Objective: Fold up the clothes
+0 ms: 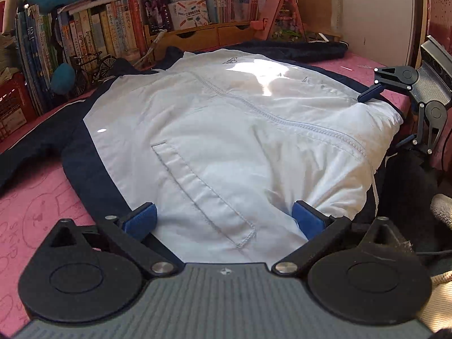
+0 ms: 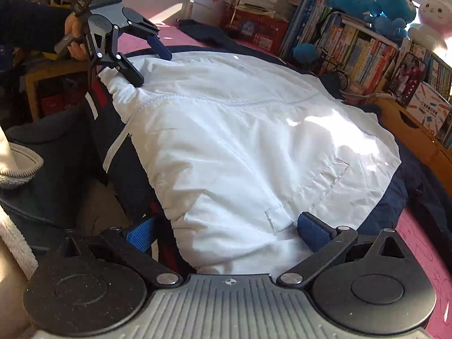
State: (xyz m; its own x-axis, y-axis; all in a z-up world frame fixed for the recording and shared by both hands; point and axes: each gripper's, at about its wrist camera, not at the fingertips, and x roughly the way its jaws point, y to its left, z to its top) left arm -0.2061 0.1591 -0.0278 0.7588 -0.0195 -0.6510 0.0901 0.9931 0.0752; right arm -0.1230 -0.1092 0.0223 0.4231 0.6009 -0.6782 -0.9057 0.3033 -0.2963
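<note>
Jacket (image 1: 226,141), white front panel up with navy sides, lies spread on the pink-covered bench (image 1: 34,212), its hem between both tools. Left tool (image 1: 224,220) and right tool (image 2: 226,231) each stand with fingers apart over the hem, clamping nothing. Slippery cloth could bunch or slide off the near edge if only the top layer gets pinched. Farther back, a toy bicycle (image 1: 90,66) and bookshelf (image 1: 113,28) crowd the bench, where a flung sleeve could snag.

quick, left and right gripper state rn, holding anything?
left gripper: open, fingers wide apart over the jacket hem, gripping nothing.
right gripper: open, straddling the jacket's edge, not clamped.
</note>
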